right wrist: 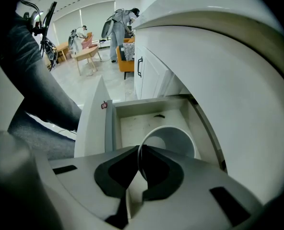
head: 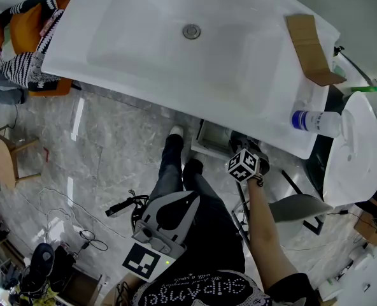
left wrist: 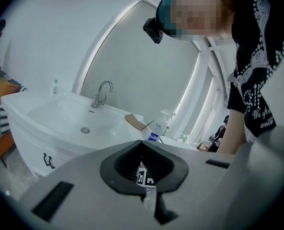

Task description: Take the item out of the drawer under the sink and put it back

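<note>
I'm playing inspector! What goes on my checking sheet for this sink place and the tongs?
Surface: white sink top, bare round the drain.
Job's things: drawer under the sink pulled open; white cup at it, gripped.
Clutter: cardboard piece and bottle at the sink's right end.
Tongs: right tongs shut on the cup's rim; left tongs shut, holding nothing.
Cables: black cables on the floor.
Surroundings: grey stone floor; striped cloth heaped left of the sink.
</note>
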The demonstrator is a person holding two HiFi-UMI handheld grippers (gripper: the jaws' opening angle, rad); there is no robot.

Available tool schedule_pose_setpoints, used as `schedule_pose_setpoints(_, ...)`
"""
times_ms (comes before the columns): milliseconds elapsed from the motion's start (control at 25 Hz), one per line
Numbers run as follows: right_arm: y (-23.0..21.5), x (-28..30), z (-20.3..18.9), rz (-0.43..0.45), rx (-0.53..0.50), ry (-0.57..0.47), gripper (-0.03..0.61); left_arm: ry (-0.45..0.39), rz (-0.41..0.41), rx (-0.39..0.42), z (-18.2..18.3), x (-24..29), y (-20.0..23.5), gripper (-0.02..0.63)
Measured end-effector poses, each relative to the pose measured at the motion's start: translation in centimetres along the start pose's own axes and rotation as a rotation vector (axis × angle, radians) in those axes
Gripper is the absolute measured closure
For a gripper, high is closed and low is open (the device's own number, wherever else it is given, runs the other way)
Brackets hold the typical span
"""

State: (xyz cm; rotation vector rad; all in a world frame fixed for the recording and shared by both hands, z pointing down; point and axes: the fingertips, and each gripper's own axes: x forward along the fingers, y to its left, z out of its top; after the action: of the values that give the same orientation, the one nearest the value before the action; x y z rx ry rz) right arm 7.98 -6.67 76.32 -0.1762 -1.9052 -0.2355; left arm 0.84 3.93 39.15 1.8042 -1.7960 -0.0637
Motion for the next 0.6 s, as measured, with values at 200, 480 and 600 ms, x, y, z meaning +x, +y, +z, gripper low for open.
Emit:
schedule_pose_setpoints(200, 0.04, 0.24, -0.02, 0.007, -0.004, 0.012, 0.555, -0.003, 0.003, -0.009, 0.21, 0.14, 0.29, 0.611)
schedule_pose_setpoints(480, 0.09, 0.66, 0.01, 0.018, -0.009, 0.026, 0.555, 0.000, 0.008, -0.014, 0.41, 0.21, 0.72, 0.611)
schedule_pose_setpoints(600, 0.02, 0.94, -0.13, 0.023, -0.014, 0.037, 0.555, 0.006, 0.009, -0.015, 0.29, 0.32, 0.92, 0.611)
